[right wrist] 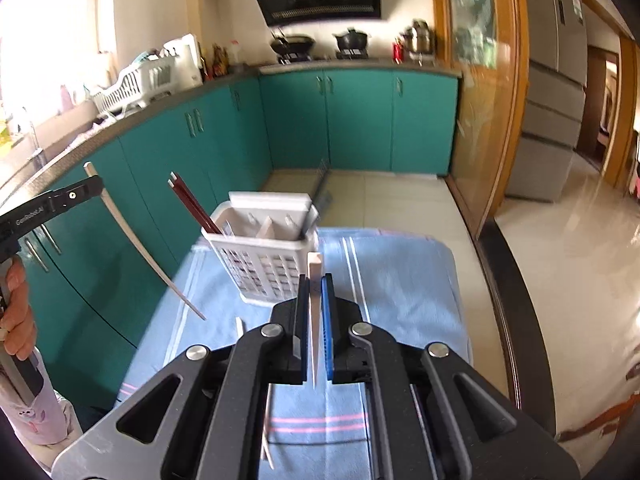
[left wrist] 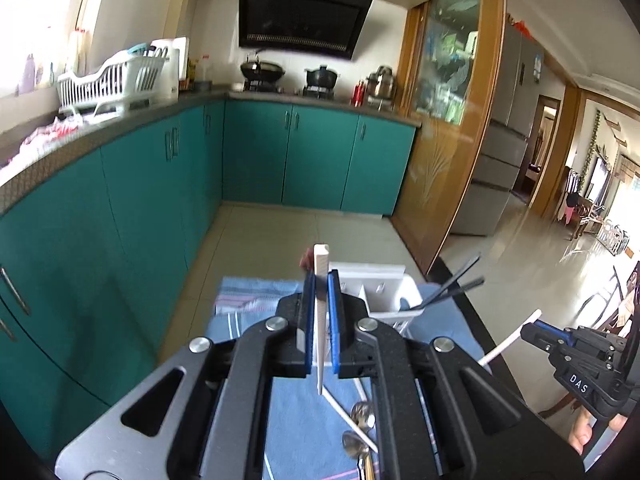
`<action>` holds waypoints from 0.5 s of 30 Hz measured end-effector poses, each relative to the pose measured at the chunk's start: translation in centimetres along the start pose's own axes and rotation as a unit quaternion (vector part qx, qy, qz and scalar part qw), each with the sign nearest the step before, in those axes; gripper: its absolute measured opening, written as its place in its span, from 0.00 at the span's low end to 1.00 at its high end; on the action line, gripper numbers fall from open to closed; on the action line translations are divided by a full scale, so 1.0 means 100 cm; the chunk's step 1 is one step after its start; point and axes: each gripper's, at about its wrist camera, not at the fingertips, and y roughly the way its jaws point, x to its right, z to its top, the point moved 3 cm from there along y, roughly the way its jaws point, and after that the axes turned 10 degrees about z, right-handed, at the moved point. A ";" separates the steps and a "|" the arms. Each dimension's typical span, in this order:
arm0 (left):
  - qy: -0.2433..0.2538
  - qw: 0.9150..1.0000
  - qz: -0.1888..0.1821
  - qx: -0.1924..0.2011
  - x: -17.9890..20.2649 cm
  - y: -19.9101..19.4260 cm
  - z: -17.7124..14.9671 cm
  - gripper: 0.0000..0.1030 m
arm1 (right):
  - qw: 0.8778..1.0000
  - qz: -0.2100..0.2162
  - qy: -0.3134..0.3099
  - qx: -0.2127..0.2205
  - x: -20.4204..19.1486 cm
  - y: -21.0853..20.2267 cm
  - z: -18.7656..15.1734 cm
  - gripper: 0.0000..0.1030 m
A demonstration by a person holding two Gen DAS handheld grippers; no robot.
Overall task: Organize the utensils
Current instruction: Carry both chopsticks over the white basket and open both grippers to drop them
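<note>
The cloth [right wrist: 400, 280] is light blue with white stripes and thin pink lines. On it stands a white caddy [right wrist: 264, 264] with dark red chopsticks [right wrist: 192, 204] in one end; the pair at the other end [left wrist: 452, 284] looks black, though blurred. Each gripper [left wrist: 320, 280] [right wrist: 315, 284] is black with blue pads [left wrist: 334, 320] and holds a white chopstick [left wrist: 320, 320] [right wrist: 314, 320]. Two spoons [left wrist: 360, 428] are silver. The cabinets [left wrist: 320, 152] are teal.
</note>
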 end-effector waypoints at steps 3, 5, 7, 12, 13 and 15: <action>-0.005 1.000 -0.005 0.018 0.002 -0.008 0.026 0.06 | 0.999 0.019 -0.014 0.028 -0.012 -0.010 0.026 0.06; -0.017 0.999 -0.009 0.028 0.001 -0.012 0.046 0.06 | 0.998 0.027 -0.023 0.050 -0.019 -0.015 0.052 0.06; -0.033 0.999 -0.008 0.031 -0.001 -0.010 0.064 0.06 | 0.998 0.019 -0.026 0.059 -0.022 -0.014 0.073 0.06; -0.073 0.996 0.004 0.042 -0.003 0.006 0.094 0.06 | 0.996 0.029 -0.011 0.085 -0.025 -0.015 0.130 0.06; -0.082 0.996 0.014 0.045 -0.004 0.012 0.096 0.06 | 0.995 0.031 -0.003 0.097 -0.024 -0.017 0.141 0.06; -0.088 0.994 0.031 0.047 -0.002 0.024 0.094 0.06 | 0.992 0.022 0.003 0.128 -0.021 -0.019 0.156 0.06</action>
